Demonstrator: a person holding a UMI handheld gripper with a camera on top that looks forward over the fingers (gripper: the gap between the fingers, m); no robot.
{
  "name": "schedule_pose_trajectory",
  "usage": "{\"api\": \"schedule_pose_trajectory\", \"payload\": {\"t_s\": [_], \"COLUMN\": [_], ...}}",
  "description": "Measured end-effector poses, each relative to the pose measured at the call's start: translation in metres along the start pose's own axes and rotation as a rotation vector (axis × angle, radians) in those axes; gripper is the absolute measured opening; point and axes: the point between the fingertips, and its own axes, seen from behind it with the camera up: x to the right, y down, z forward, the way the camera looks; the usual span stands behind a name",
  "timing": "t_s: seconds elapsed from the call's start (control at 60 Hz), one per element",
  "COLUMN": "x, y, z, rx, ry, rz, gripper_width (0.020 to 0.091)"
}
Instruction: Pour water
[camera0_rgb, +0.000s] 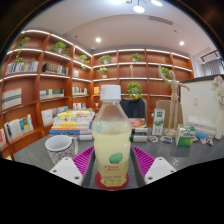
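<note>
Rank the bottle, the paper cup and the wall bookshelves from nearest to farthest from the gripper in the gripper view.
1. Bottle: between the fingers of the gripper.
2. Paper cup: on the table, just beyond the left finger.
3. Bookshelves: against the far wall.

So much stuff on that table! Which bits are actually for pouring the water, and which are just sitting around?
For the job:
- bottle, standing between the gripper's fingers
- cup, beside the bottle, probably the pouring target

Just lying about:
- stacked books
- small boxes
- white bag
- shelves with plants
</note>
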Motion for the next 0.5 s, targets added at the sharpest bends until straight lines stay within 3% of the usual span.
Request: {"api": "schedule_pose_trajectory", "payload": {"t_s": [0.05, 0.083, 0.267, 0.5], "x": [0.000, -0.001, 0.011, 0.057], "y": [0.005, 0.006, 0.021, 0.013], "z": [-0.007, -0.013, -0.060, -0.122], "rx": [-0.018, -0.019, -0.056, -0.038], "ry": [0.002, 0.000, 0.048, 0.242], "rz": [0.015, 0.021, 0.042, -0.006], "gripper_width": [0.0807, 0.0839, 0.0839, 0.0838]}}
